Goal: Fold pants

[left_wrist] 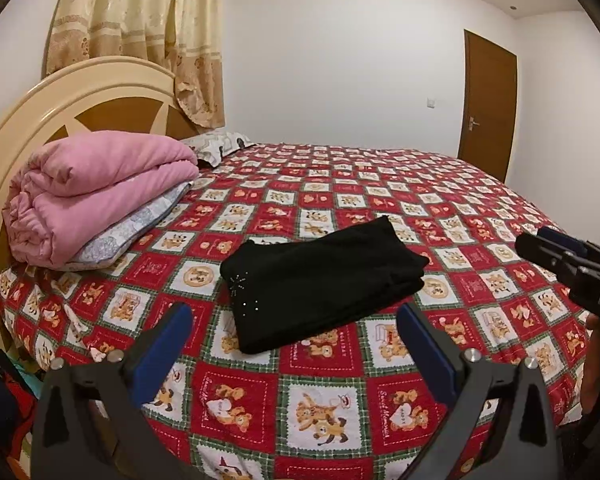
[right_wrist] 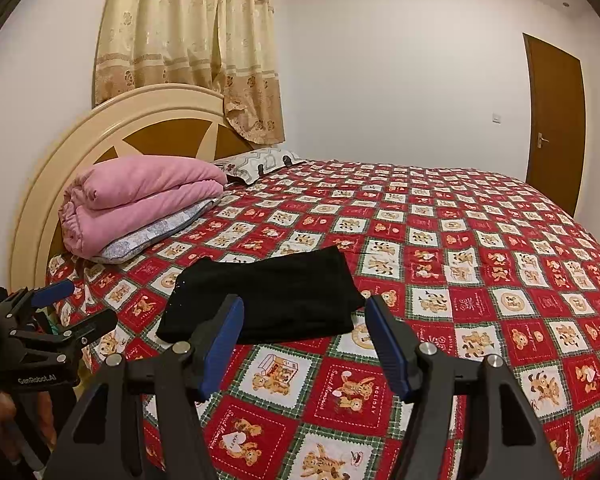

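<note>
Black pants (left_wrist: 320,280) lie folded in a compact stack on the red patterned bedspread (left_wrist: 380,400); they also show in the right wrist view (right_wrist: 268,296). My left gripper (left_wrist: 296,312) is open and empty, held back above the near edge of the bed, apart from the pants. My right gripper (right_wrist: 304,304) is open and empty too, just short of the pants' near edge. The right gripper shows at the right side of the left wrist view (left_wrist: 556,252). The left gripper shows at the left side of the right wrist view (right_wrist: 72,304).
A folded pink quilt (left_wrist: 100,196) sits on a pale pillow (left_wrist: 132,232) by the cream headboard (left_wrist: 40,120). Another pillow (left_wrist: 220,144) lies behind it. A curtain (left_wrist: 148,32) hangs above. A brown door (left_wrist: 488,104) is at the far right. Clothes (left_wrist: 0,400) lie beside the bed.
</note>
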The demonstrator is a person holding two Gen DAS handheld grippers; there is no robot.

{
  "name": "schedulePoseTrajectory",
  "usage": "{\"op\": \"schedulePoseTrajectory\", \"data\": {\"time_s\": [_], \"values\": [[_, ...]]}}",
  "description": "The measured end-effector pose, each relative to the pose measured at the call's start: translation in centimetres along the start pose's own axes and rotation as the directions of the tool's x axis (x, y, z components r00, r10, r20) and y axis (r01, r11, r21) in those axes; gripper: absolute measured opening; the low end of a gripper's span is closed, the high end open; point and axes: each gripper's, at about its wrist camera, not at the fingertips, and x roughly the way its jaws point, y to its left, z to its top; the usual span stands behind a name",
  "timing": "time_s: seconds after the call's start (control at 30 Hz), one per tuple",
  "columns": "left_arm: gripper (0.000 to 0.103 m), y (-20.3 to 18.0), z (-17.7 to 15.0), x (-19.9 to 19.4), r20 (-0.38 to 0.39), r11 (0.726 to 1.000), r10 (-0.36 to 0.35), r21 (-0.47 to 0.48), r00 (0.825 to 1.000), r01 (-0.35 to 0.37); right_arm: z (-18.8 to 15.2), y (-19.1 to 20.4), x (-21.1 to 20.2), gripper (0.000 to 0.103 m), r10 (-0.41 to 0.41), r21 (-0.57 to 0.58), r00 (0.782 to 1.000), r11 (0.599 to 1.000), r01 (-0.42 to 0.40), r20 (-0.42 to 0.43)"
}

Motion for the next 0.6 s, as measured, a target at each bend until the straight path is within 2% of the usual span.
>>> {"op": "schedulePoseTrajectory", "data": {"time_s": [0.6], "values": [[0.103, -0.09, 0.14, -0.16, 0.004, 1.0, -0.001, 0.001, 1.0, 0.001, 0.08, 0.07, -0.27, 0.065, -0.001, 0.005, 1.0, 1.0, 0.001, 0.0]]}}
